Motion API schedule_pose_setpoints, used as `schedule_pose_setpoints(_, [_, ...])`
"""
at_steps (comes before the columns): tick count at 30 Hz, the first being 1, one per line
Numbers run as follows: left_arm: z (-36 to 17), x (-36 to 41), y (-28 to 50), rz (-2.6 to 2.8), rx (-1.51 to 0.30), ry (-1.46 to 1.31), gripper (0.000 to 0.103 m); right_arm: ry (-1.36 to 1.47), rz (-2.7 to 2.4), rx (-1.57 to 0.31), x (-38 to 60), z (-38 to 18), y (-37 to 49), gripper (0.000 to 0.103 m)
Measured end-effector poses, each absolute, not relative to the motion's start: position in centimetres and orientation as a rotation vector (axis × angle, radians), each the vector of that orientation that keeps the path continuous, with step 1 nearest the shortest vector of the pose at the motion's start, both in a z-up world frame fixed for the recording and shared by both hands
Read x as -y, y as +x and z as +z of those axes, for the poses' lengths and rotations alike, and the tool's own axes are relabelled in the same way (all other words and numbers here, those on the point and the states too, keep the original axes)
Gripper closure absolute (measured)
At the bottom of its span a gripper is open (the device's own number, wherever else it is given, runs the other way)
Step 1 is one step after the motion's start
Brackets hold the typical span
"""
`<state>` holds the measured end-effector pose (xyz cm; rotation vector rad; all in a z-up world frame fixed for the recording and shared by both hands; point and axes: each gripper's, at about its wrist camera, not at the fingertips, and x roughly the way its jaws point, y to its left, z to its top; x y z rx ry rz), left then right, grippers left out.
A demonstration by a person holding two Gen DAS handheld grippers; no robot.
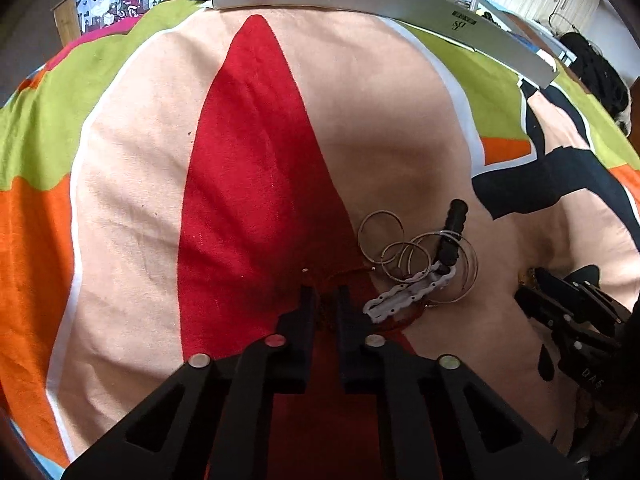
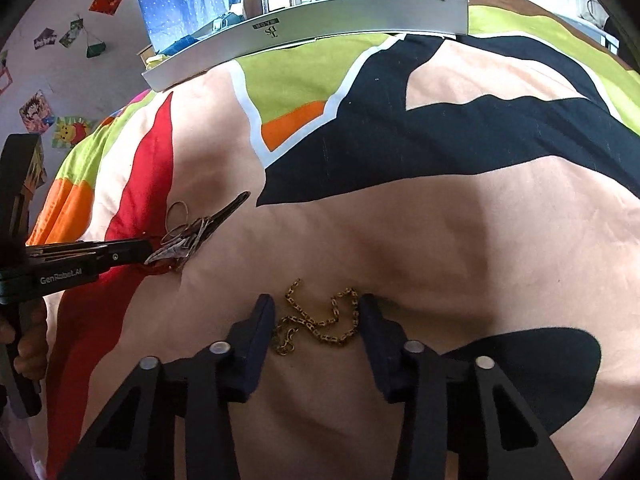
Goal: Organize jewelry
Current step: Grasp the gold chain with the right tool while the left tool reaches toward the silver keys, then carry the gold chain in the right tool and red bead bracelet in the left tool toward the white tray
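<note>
On the bright patterned bedsheet [image 1: 140, 200] lies a small jewelry pile: silver hoops [image 1: 380, 240], a black hair clip [image 1: 452, 232] and a white chain bracelet [image 1: 408, 294]. A thin red cord [image 1: 404, 318] loops under the pile. My left gripper [image 1: 325, 300] is pressed to the cloth with its jaws nearly together, pinching that cord. A gold chain [image 2: 320, 322] lies crumpled on the peach cloth. My right gripper [image 2: 316, 312] is open, with one finger on each side of the chain. From the right wrist view the left gripper [image 2: 154, 257] reaches the pile [image 2: 188, 232] from the left.
A long white box [image 1: 360, 0] [image 2: 320, 20] lies across the far edge of the sheet. The right gripper's body [image 1: 568, 320] sits just right of the pile. A hand [image 2: 24, 344] holds the left gripper's handle. The sheet bulges softly, with wide peach and red areas ahead.
</note>
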<state>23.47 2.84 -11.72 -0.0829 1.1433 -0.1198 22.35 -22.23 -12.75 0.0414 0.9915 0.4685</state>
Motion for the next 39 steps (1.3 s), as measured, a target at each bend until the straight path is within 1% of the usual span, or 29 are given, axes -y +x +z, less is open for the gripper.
schedule_pose_setpoints(1, [-11.7,-2.8,23.4,-0.116,-1.144,-0.08,0.1,0.045,0.473,-0.989,22.1,-12.8,22.3,0.07])
schedule_pose_setpoints(4, [-11.5,-3.1,23.0,-0.112,-1.139,-0.082,0.101,0.046,0.483,-0.977,21.9,-12.8,22.1,0.073])
schedule_pose_setpoints(5, [-11.3,-3.3,22.6,-0.113,-1.134,-0.083,0.101,0.05,0.491,-0.976,21.8,-12.8,22.0,0.076])
schedule_pose_setpoints(9, [-10.7,-3.6,21.1,-0.119,-1.111,-0.064,0.102,0.069,0.51,-0.968,21.7,-12.8,21.5,0.076])
schedule_pose_setpoints(18, [-7.3,-1.1,15.9,-0.11,-0.966,0.062,0.102,0.133,0.533,-0.956,22.5,-12.3,19.9,0.077])
schedule_pose_setpoints(19, [-7.0,-0.9,15.2,-0.113,-0.953,0.062,0.102,0.138,0.533,-0.952,22.6,-12.2,19.6,0.083])
schedule_pose_setpoints(20, [-6.8,-0.7,14.6,-0.117,-0.944,0.061,0.102,0.142,0.524,-0.947,22.9,-12.0,19.3,0.085])
schedule_pose_setpoints(29, [-5.8,3.2,12.6,-0.145,-0.905,0.075,0.102,0.151,0.539,-0.943,23.2,-11.3,17.3,0.085])
schedule_pose_setpoints(37, [-5.8,3.7,11.6,-0.151,-0.89,0.079,0.102,0.133,0.553,-0.924,23.0,-10.8,16.6,0.085])
schedule_pose_setpoints(39, [-6.1,3.6,11.5,-0.147,-0.896,0.073,0.102,0.128,0.554,-0.928,22.9,-10.8,16.6,0.083])
